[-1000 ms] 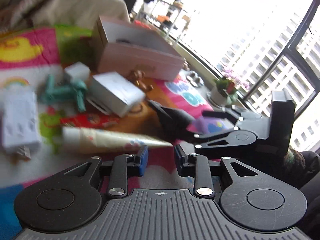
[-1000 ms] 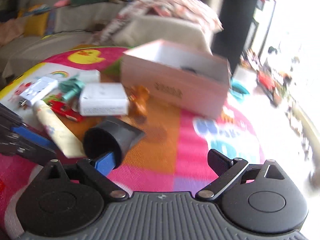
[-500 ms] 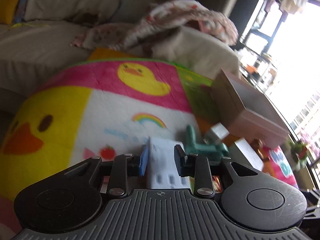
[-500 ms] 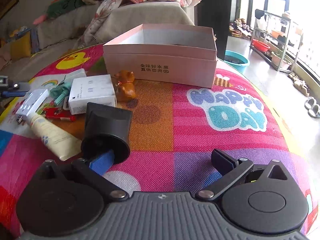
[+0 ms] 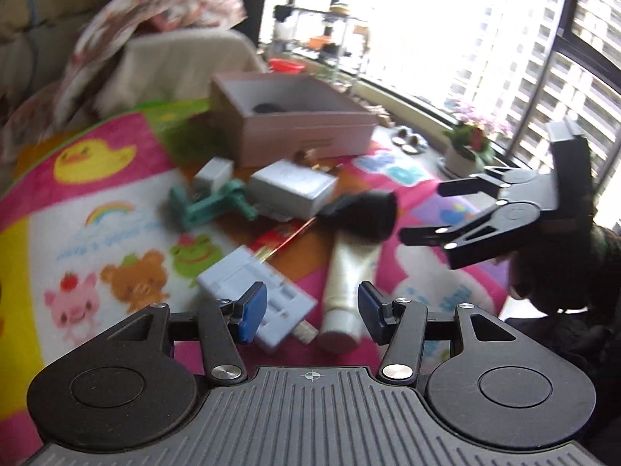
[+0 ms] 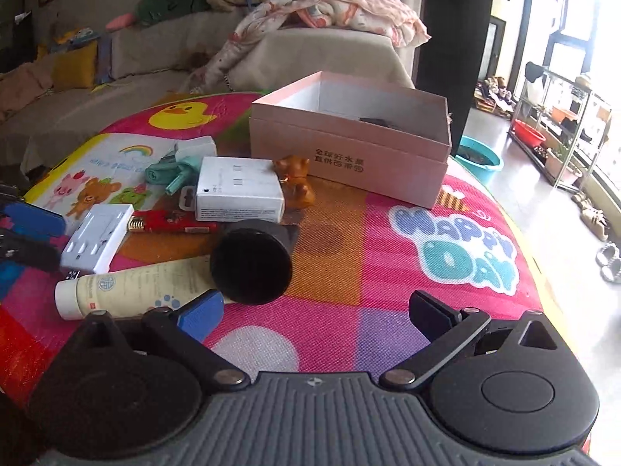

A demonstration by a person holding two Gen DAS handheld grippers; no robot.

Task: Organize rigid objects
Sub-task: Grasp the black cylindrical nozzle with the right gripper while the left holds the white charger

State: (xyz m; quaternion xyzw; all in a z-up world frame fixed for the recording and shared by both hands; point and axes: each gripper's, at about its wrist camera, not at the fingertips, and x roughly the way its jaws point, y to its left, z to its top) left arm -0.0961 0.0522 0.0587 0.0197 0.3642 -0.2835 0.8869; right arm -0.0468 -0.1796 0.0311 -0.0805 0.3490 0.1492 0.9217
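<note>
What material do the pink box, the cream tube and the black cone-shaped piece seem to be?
Pink box: probably cardboard, matte, with thin straight walls and printed characters.
Cream tube: likely soft plastic, slightly glossy, printed, with a white cap.
Black cone-shaped piece: looks like hard plastic, matte, with a smooth moulded rim; rubber cannot be excluded.
</note>
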